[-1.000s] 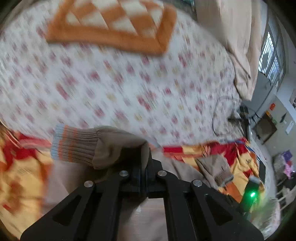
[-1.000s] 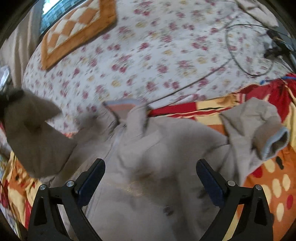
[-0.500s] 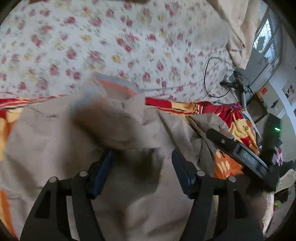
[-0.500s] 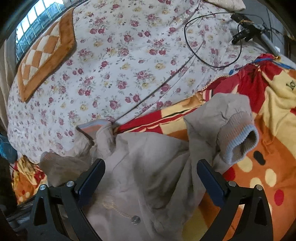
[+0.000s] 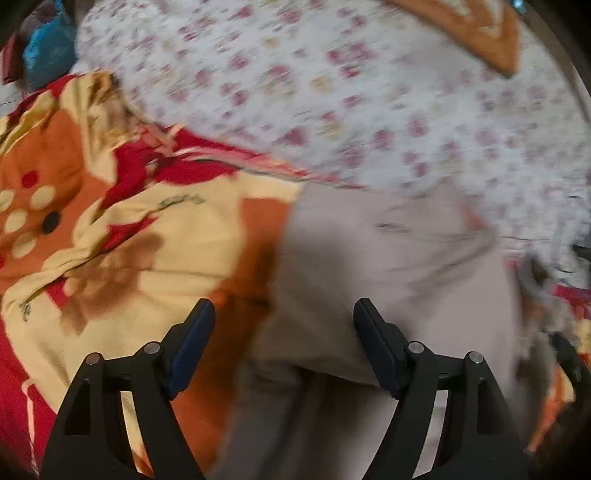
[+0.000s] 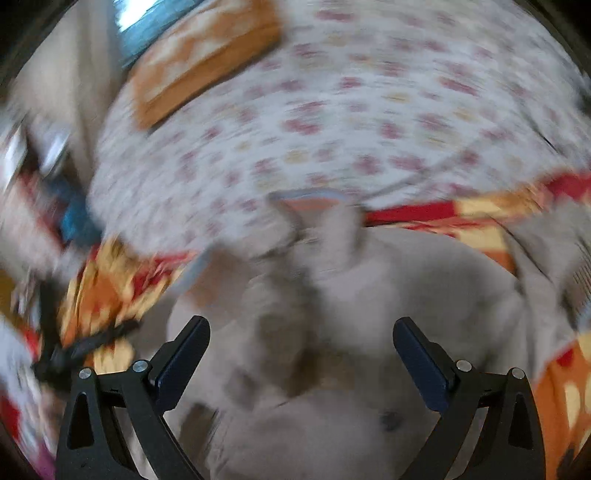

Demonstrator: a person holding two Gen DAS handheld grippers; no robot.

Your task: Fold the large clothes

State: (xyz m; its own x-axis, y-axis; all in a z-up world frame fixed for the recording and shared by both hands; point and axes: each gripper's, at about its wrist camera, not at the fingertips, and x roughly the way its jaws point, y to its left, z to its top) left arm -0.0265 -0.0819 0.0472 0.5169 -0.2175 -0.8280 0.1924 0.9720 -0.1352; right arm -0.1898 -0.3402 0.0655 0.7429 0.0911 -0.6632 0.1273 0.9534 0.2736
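Observation:
A large beige jacket (image 6: 369,314) lies on a red, orange and yellow blanket (image 5: 129,229) on the bed. Its collar (image 6: 310,201), lined orange and pale blue, points toward the floral sheet. In the left wrist view the jacket (image 5: 388,266) fills the right half. My left gripper (image 5: 283,314) is open and empty above the jacket's left edge. My right gripper (image 6: 301,328) is open and empty above the jacket's chest. Both views are motion-blurred.
A white floral bedsheet (image 6: 351,118) covers the bed beyond the blanket. An orange checked cushion (image 6: 199,62) lies at the far side, also seen in the left wrist view (image 5: 476,33). A blue object (image 5: 48,48) sits off the bed's left edge.
My left gripper let go of the sleeve, opened, and swung left over the jacket's left edge. My right gripper stayed open and shifted over the jacket's chest.

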